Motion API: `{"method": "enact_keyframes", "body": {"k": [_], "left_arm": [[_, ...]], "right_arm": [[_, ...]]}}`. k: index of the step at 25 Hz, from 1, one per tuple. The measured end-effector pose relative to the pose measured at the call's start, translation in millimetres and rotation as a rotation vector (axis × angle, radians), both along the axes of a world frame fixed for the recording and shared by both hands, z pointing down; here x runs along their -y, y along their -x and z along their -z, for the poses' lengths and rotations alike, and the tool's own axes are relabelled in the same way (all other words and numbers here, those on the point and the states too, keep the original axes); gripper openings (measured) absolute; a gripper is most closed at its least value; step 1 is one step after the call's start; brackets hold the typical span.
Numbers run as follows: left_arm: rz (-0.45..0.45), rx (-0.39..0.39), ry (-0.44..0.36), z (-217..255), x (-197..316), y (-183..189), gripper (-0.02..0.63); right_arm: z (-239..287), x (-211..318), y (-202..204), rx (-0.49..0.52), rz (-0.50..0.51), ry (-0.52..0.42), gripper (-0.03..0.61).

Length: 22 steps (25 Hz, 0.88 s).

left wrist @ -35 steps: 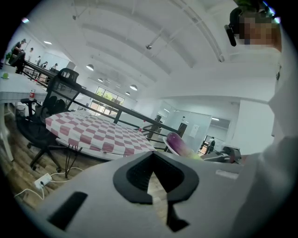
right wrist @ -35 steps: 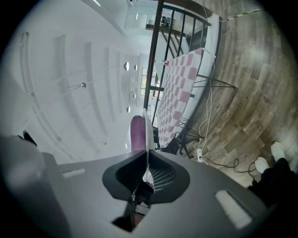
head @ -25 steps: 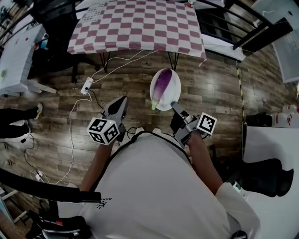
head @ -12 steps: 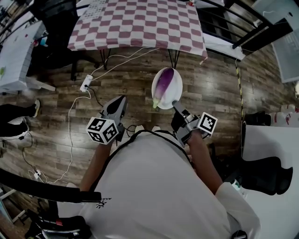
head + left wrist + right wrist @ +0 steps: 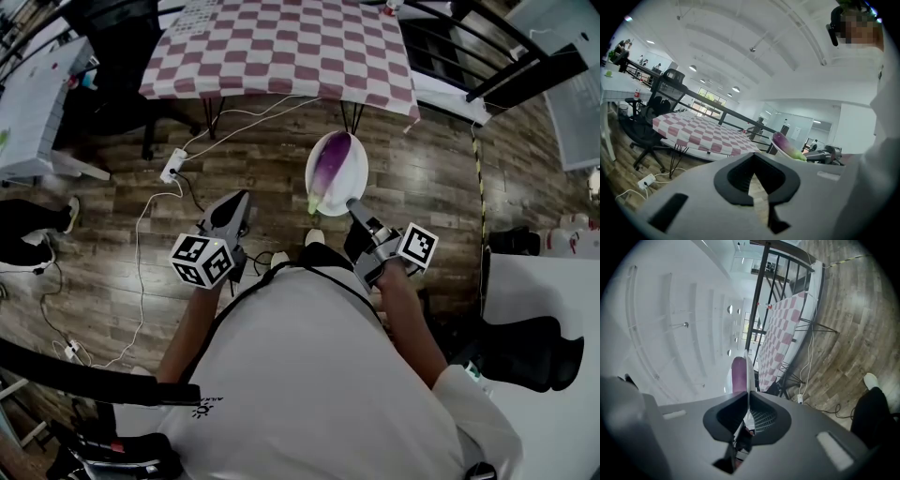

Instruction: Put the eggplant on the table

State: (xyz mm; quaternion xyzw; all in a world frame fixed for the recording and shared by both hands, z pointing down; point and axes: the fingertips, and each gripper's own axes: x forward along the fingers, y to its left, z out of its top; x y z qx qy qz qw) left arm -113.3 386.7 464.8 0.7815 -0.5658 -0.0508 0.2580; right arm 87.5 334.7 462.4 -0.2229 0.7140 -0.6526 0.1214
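Wood floor [image 5: 253,159] lies under me, with the checkered table [image 5: 281,47] ahead. My right gripper [image 5: 352,205] is clamped on the near rim of the plate [image 5: 355,178], holding it over the floor, short of the table. On the plate lies the eggplant [image 5: 328,169]. My left gripper [image 5: 242,199], alongside, has its jaws together on nothing.

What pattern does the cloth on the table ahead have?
The tablecloth has a check pattern of dull red and white squares. The head view shows it best.
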Motion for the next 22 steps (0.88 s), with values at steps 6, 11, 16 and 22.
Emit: {"method": "enact_keyframes", "body": {"k": [6, 11, 16, 22], "left_arm": [[0.006, -0.007, 0.007, -3, 5, 8, 0.0], [0.011, -0.011, 0.018, -6, 16, 13, 0.0], [0.015, -0.009, 0.025, -10, 33, 15, 0.0], [0.006, 0.001, 0.034, -13, 63, 12, 0.0]], "right_arm": [[1, 8, 7, -0.002, -0.009, 0.004, 0.023], [-1, 20, 11, -0.002, -0.007, 0.006, 0.023], [-6, 39, 13, 0.001, -0.007, 0.011, 0.023], [-10, 70, 14, 0.007, -0.003, 0.014, 0.023]]}}
